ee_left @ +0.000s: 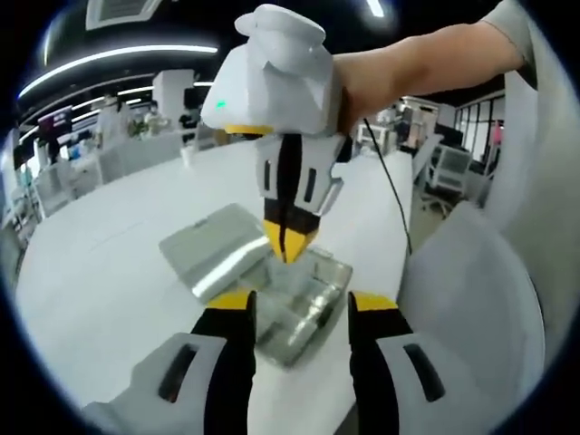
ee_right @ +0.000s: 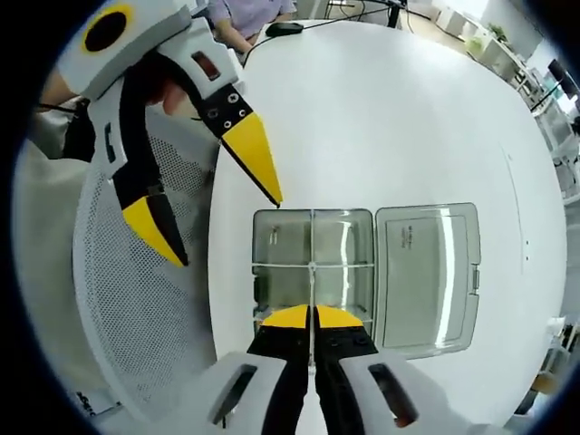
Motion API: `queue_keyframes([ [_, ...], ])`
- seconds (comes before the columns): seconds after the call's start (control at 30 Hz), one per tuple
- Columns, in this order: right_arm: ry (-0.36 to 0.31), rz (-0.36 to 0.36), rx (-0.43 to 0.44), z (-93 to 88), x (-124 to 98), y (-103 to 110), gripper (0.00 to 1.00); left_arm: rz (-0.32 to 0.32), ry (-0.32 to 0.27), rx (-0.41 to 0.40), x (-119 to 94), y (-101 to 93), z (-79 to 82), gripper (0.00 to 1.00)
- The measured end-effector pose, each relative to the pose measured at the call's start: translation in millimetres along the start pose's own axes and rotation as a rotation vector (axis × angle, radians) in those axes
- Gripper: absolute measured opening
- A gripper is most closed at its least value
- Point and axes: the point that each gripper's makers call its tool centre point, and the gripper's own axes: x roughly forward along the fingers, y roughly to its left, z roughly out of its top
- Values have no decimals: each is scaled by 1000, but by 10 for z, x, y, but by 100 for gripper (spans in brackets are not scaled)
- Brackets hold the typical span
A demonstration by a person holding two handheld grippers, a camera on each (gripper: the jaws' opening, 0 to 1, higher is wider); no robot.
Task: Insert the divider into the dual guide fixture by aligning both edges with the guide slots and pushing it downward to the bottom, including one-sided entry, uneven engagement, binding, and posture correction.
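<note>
While our right gripper (ee_right: 311,314) clenches its jaws on the divider (ee_right: 311,272), the fixture (ee_right: 313,263) rests on the bench (ee_right: 381,118). Our left gripper (ee_left: 299,304) hangs released just beside it.

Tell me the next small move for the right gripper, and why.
Probably press the divider straight down. The right gripper, shut on it, holds it upright over the middle of the clear box; the left gripper hangs open beside, and the lid lies open.

white table (ee_right: 381,118), clear box (ee_right: 313,263) on it
</note>
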Motion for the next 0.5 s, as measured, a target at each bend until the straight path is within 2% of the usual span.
queue_keyframes([
  [0.5, -12, 8, 37, 27, 25, 2, 0, 4, -3, -9, -3, 3, 11, 37],
])
